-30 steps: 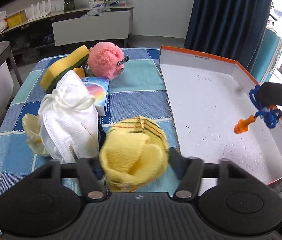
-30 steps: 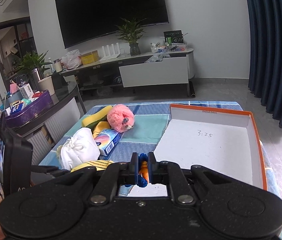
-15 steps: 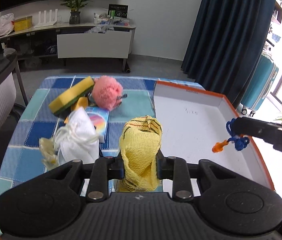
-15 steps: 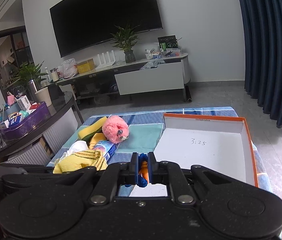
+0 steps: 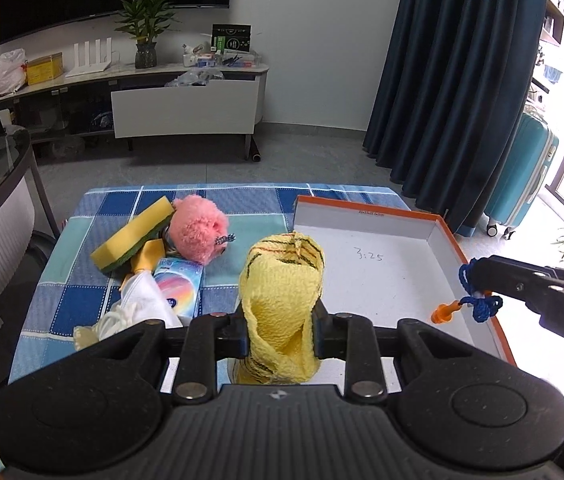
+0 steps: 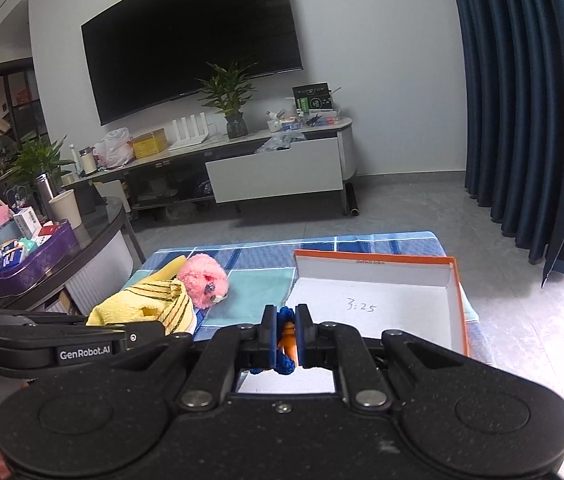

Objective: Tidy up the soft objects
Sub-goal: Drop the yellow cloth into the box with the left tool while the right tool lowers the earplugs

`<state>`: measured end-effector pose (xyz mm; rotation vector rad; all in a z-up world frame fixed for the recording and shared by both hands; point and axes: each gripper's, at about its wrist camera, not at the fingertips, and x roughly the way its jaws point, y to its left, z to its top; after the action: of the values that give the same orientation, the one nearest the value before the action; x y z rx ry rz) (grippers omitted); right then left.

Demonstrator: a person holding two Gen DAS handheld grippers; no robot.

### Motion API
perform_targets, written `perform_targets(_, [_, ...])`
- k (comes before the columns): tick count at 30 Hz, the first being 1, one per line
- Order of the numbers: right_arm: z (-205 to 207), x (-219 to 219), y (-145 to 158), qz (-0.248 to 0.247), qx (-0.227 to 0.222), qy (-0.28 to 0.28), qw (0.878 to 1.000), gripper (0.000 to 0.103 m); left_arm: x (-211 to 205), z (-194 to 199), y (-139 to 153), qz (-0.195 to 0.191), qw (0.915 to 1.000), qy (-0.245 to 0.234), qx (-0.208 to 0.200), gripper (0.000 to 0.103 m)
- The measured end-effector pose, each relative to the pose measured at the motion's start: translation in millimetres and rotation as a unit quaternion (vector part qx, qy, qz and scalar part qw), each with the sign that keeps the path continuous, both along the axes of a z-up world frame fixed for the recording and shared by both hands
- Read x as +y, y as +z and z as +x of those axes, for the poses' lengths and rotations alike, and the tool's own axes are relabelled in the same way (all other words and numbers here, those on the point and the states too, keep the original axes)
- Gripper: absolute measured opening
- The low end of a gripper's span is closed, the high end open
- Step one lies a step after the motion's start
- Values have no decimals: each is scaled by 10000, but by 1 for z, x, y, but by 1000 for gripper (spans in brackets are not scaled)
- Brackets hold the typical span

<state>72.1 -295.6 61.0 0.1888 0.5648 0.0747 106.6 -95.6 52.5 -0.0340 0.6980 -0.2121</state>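
The left gripper (image 5: 280, 326) grasps a yellow cloth (image 5: 282, 296) at frame centre; the right gripper (image 6: 285, 330) is clenched on blue-corded earplugs (image 6: 285, 346) above the white box (image 5: 385, 276).

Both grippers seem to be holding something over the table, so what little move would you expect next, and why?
Probably the left gripper carries the yellow cloth a bit rightward over the white box and lets go. The cloth is pinched and lifted, the box looks bare, and the right gripper already holds its blue-corded earplugs above it.
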Motion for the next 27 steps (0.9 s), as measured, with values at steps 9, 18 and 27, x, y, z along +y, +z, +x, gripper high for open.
perform_targets(9, [4, -10, 4, 14, 34, -143, 9999, 11, -10, 7, 5, -37, 10000, -73, -33, 29])
perform_targets(18, [8, -15, 5, 9, 47, -229, 9997, 11, -18, 14, 5, -88, 9999, -130, 26, 29])
perform_targets(27, [14, -21, 2, 41, 107, -311, 9995, 11, -26, 21, 3, -89, 9997, -204, 89, 29])
